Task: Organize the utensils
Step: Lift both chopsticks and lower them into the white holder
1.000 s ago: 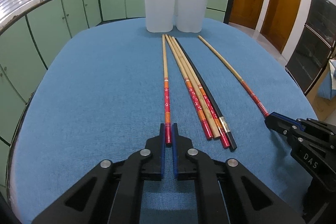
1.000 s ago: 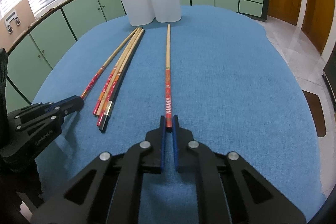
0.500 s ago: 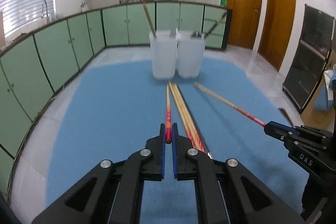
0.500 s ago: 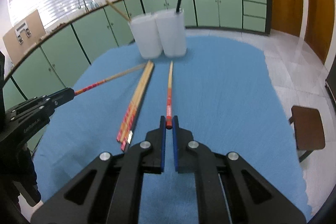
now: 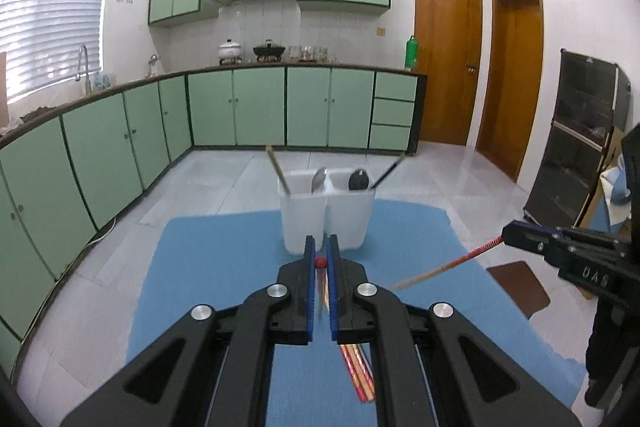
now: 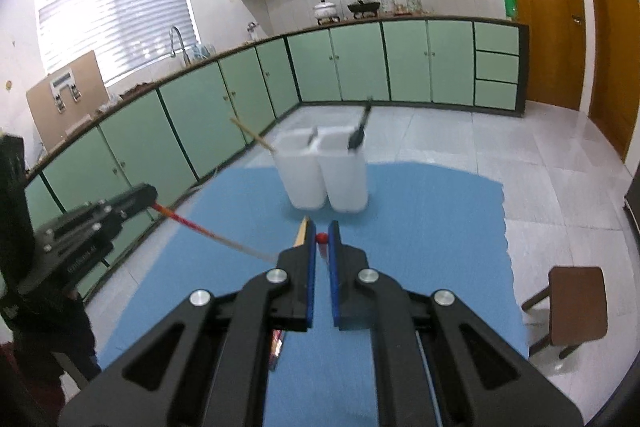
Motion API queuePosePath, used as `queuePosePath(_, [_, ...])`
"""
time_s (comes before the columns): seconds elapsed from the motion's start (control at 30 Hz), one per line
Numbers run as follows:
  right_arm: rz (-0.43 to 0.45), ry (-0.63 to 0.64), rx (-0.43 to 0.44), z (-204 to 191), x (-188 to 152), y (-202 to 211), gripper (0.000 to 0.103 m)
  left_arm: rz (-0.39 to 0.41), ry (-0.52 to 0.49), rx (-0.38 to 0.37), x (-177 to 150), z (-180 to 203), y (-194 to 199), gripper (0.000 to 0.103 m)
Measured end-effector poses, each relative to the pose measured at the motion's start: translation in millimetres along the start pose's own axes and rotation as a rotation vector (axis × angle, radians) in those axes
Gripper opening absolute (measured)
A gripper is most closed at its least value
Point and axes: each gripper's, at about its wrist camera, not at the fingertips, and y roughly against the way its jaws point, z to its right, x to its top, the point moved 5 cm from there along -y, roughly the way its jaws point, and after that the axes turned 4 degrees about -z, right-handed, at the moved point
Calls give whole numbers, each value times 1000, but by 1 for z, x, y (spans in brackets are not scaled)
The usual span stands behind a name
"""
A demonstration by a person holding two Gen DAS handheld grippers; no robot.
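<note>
Each gripper is shut on the red end of one chopstick and holds it high above the blue table. My left gripper (image 5: 320,251) grips a red-tipped chopstick (image 5: 320,263) that hangs down. My right gripper (image 6: 322,233) grips another red-tipped chopstick (image 6: 321,238); from the left wrist view it slants down from the right gripper (image 5: 505,237) as a red-and-bamboo stick (image 5: 440,269). Two white holders (image 5: 326,215) stand at the table's far edge with a spoon, a ladle and chopsticks in them. Several chopsticks (image 5: 358,371) lie on the table below.
The blue table cloth (image 5: 224,267) ends at edges over a tiled floor. A brown stool (image 6: 576,307) stands right of the table. Green cabinets (image 5: 240,107) line the far wall, and a dark cabinet (image 5: 580,139) stands at the right.
Both grippers have risen well above the table, each lifting its chopstick off the cloth so that it now hangs tip-down. The holders look smaller and lower.
</note>
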Motion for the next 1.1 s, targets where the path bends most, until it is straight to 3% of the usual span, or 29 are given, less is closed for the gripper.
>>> queuePosePath(0.33, [-16,78,47,-12,51,0,5,14,37,-81,33,-6,-2,5])
queuePosePath(0.53, [23,110,66,-16,88,7,5,69,13,-93,63,-6,5,5])
queuePosePath(0.87, [184,120,27,-8,196,8,5,243,-13,-49,158,-3,0,5])
queuePosePath(1.1, [173,77,3,15,231,-40,5,298,-29,-6,198,-6,-48,5])
